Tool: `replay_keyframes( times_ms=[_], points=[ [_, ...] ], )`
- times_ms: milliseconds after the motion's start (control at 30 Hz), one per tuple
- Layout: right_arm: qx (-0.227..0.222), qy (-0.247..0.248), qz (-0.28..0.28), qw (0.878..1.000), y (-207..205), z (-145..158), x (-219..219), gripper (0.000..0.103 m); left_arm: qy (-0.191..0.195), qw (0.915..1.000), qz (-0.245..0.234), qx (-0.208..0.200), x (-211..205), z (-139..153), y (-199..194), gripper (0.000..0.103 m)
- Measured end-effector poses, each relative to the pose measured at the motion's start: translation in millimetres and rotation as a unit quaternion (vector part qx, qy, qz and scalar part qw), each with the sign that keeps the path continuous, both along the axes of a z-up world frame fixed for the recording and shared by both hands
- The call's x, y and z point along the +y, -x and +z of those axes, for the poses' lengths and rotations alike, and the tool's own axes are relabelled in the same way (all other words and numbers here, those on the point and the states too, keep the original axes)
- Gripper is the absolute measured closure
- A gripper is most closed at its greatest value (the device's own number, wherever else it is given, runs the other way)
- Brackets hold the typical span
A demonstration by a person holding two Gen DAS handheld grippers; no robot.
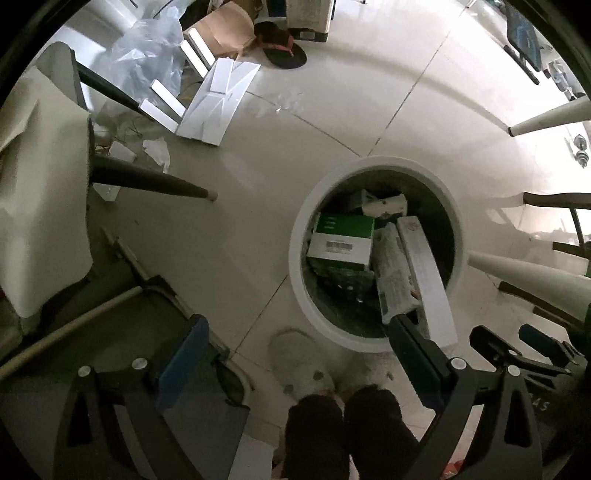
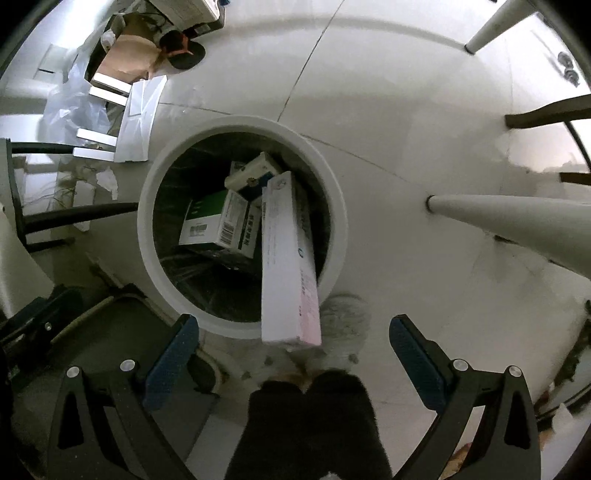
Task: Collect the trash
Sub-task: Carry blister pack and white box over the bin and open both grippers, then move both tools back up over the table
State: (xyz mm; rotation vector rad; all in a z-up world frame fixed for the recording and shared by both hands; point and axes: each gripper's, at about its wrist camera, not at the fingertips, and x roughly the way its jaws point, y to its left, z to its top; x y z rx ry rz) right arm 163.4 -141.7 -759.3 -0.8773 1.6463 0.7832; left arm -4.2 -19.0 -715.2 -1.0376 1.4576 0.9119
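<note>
A round white trash bin (image 1: 373, 341) (image 2: 147, 221) stands on the tiled floor below both grippers. Inside lie a green-and-white box (image 1: 341, 236) (image 2: 210, 225), a small white carton (image 1: 384, 205) (image 2: 255, 173) and a long white box (image 2: 288, 266) (image 1: 424, 273) that leans on the near rim, its end sticking out. My right gripper (image 2: 293, 350) is open and empty just above that end. My left gripper (image 1: 299, 354) is open and empty, above the floor left of the bin. The right gripper also shows in the left wrist view (image 1: 517, 343).
Flattened white cardboard (image 1: 218, 99) (image 2: 138, 118), clear plastic wrap (image 1: 147, 55) (image 2: 74, 107), a brown bag (image 1: 225, 29) and paper scraps (image 1: 159, 151) lie at the far left. A dark chair leg (image 1: 147, 181), white table legs (image 2: 517, 218) (image 1: 546, 118) and my slippered feet (image 2: 314, 406) surround the bin.
</note>
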Motion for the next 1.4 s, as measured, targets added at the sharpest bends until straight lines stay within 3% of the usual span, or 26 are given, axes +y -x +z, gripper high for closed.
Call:
replay_keyframes(
  times_ms=[200, 533, 1100, 1267, 1400],
  points=[
    [-0.015, -0.006, 0.007, 1.000, 7, 34, -6, 0.000, -0.009, 0.9999, -0.005, 0.003, -13, 29, 3, 0.003],
    [-0.025, -0.023, 0.018, 0.999, 17, 124, -28, 0.000, -0.018, 0.9998, 0.001, 0.002, -37, 107, 18, 0.003],
    [-0.017, -0.083, -0.001, 0.996, 28, 359, -48, 0.000, -0.078, 0.9969, -0.001, 0.010, -67, 306, 36, 0.003],
    [-0.017, -0.119, -0.018, 0.993, 18, 427, -31, 0.000, -0.119, 0.9929, 0.005, -0.005, -50, 356, 28, 0.003],
    [-0.024, -0.139, -0.034, 0.989, -10, 460, -2, 0.000, -0.156, 0.9876, 0.008, -0.014, -26, 391, 4, 0.003]
  ],
)
